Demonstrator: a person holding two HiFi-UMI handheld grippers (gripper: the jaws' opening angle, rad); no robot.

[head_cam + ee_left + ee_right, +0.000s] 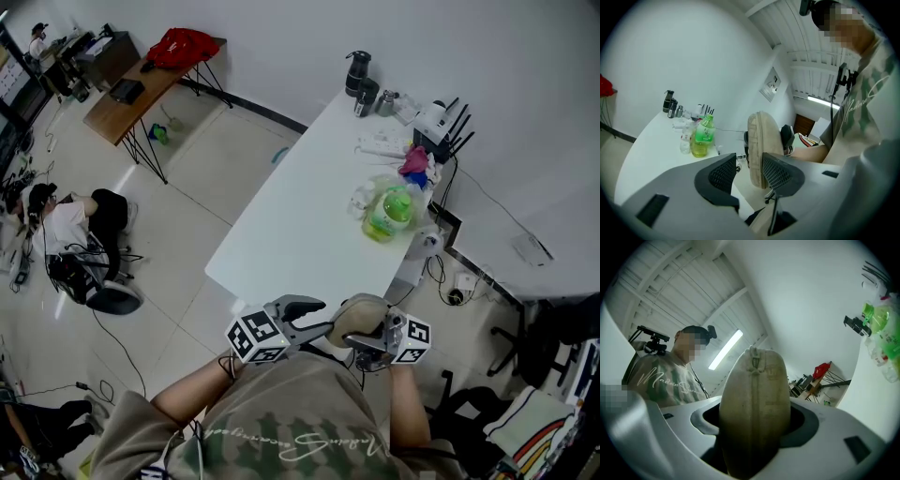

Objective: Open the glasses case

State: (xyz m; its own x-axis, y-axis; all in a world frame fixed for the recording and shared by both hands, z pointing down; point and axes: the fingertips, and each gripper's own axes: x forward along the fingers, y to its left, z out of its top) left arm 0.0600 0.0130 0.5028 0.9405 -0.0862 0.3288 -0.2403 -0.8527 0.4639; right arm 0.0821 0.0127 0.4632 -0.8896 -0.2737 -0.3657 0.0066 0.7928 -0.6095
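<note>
**Status.** R tongs (757,425) clenched on the beige oval fabric zip-up glasses case (754,385), held in the air near the chest, clear of the white desk (309,216). L tongs (750,174) released: pads straddled the case end, no squeeze.

**Step.** Seating the L grip; zip looked closed.

**Next, est.** L tongs need the zip pull, then draw it along the seam w/ R tongs steady.

glasses case (754,413) lower end cut off by bottom edge in right gripper view, covers most of right gripper (757,423) pads; its lower end hidden behind left gripper (749,171) jaw in left gripper view; clutter (389,141) on table (300,225) too small to tell
</note>
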